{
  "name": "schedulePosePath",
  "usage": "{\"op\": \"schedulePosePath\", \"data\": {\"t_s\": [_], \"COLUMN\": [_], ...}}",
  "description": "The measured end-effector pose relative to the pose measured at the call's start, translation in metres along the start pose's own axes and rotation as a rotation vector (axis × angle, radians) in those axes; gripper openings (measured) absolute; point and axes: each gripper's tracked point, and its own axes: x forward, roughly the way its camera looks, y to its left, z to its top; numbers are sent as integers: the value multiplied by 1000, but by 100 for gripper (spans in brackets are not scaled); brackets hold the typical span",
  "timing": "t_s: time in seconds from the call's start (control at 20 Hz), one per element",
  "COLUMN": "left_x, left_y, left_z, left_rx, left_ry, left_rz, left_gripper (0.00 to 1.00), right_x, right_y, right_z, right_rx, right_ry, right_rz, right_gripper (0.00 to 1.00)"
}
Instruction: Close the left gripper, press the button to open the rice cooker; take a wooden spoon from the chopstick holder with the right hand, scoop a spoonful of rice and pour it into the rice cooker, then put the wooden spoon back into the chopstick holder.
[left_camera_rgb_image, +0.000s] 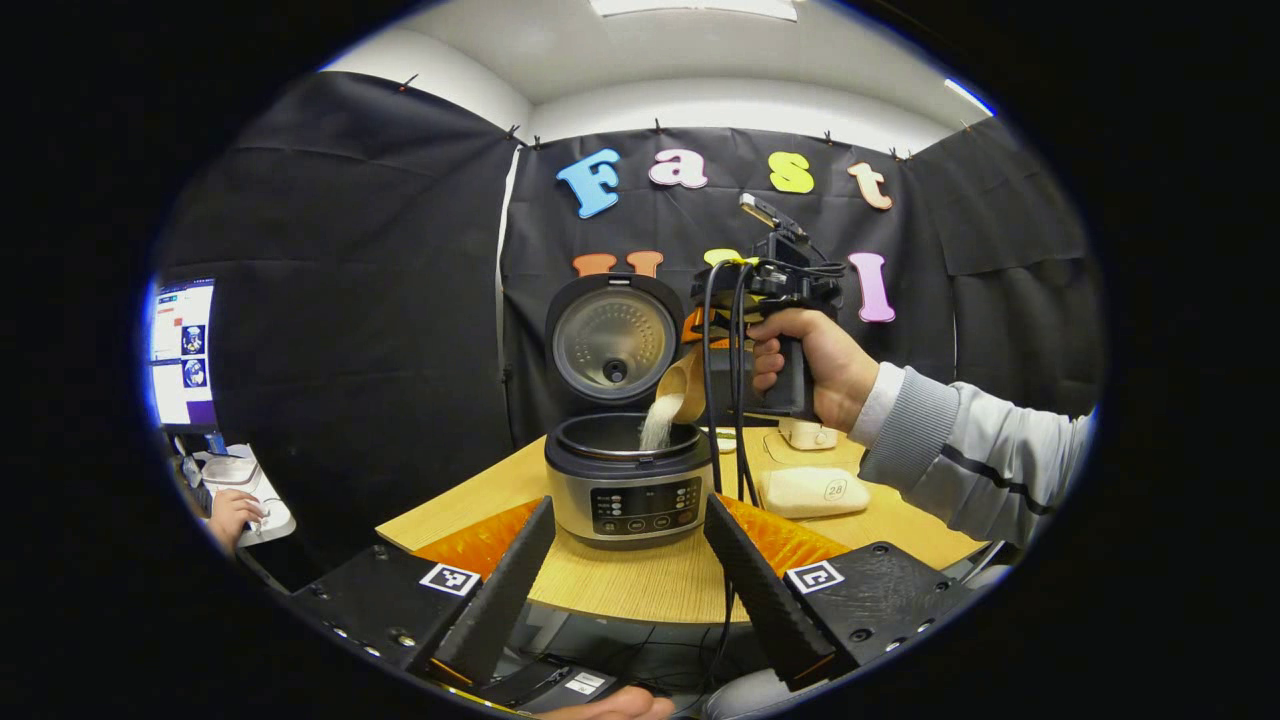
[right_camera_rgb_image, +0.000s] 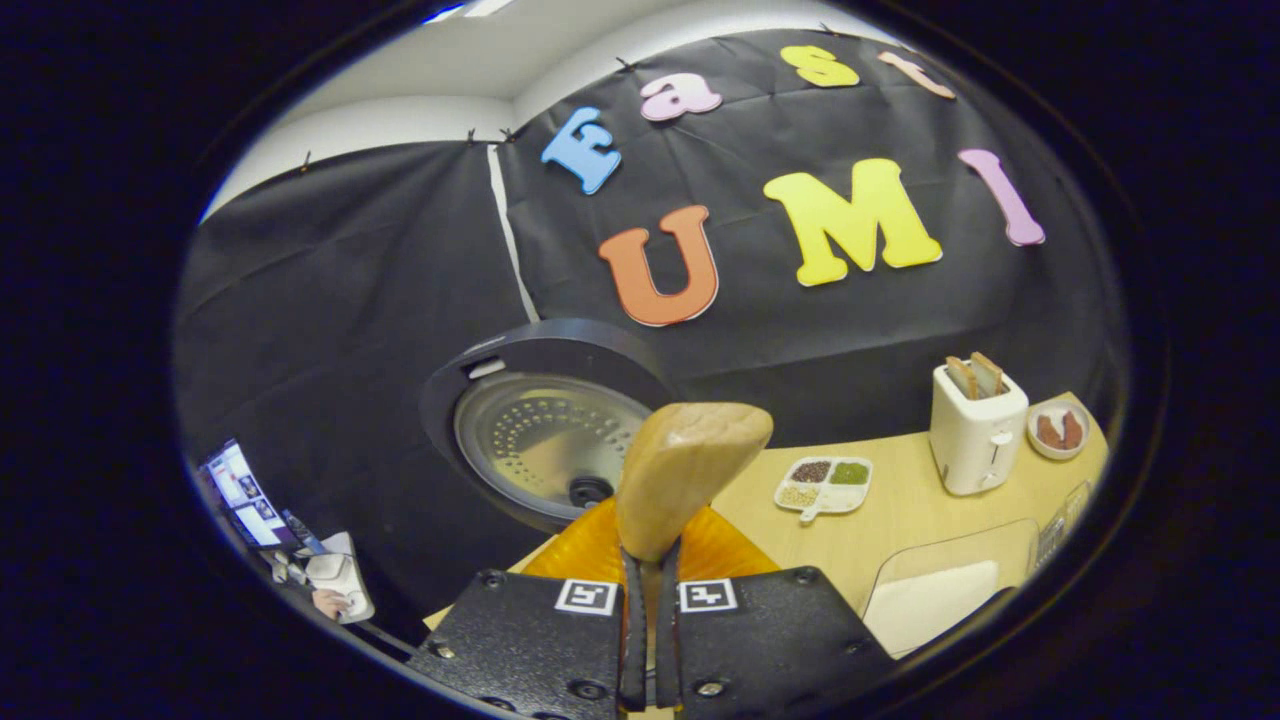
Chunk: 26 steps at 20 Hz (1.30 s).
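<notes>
My right claw (right_camera_rgb_image: 648, 600), clamped on the wooden spoon (right_camera_rgb_image: 685, 470), tips rice (left_camera_rgb_image: 658, 422) into the rice cooker (left_camera_rgb_image: 628, 480) at twelve o'clock; left claw (left_camera_rgb_image: 625, 585) wide; next, return spoon to holder.

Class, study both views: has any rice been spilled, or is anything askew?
Nothing stands out. The wooden spoon, tipped in the right gripper, pours rice straight into the open rice cooker; no grains visible on the table.

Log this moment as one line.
step: pouring rice | right gripper: shut on light wooden spoon | left gripper: open, idle | silver rice cooker: lid up
</notes>
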Motion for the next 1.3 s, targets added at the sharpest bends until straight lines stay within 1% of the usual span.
{"op": "schedulePosePath", "data": {"t_s": [0.15,0.35,0.5,0.6,0.7,0.9,1.0,1.1,1.3], "left_x": [0,1,-3,-4,-5,-4,-4,-4,-3], "left_y": [0,1,4,5,5,3,2,1,-3], "left_z": [-2,-2,-1,-2,-2,1,4,4,6], "left_rx": [-2,-5,-8,-9,-8,-1,1,-1,-5], "left_ry": [2,1,8,12,13,11,12,11,7], "left_rz": [-1,-1,0,0,1,0,4,4,2], "left_gripper": [96,96,96,96,96,96,96,96,96], "right_x": [0,4,3,1,-1,-10,-11,-14,-30], "right_y": [10,21,29,41,46,53,51,48,33], "right_z": [-1,-13,-19,-26,-28,-19,-18,-15,13], "right_rx": [-102,-273,-415,-475,-511,-638,-648,-615,-541], "right_ry": [0,9,-4,-1,1,-36,-50,-49,-75], "right_rz": [4,11,14,51,69,58,53,50,35], "right_gripper": [9,9,9,9,9,9,9,10,9]}}
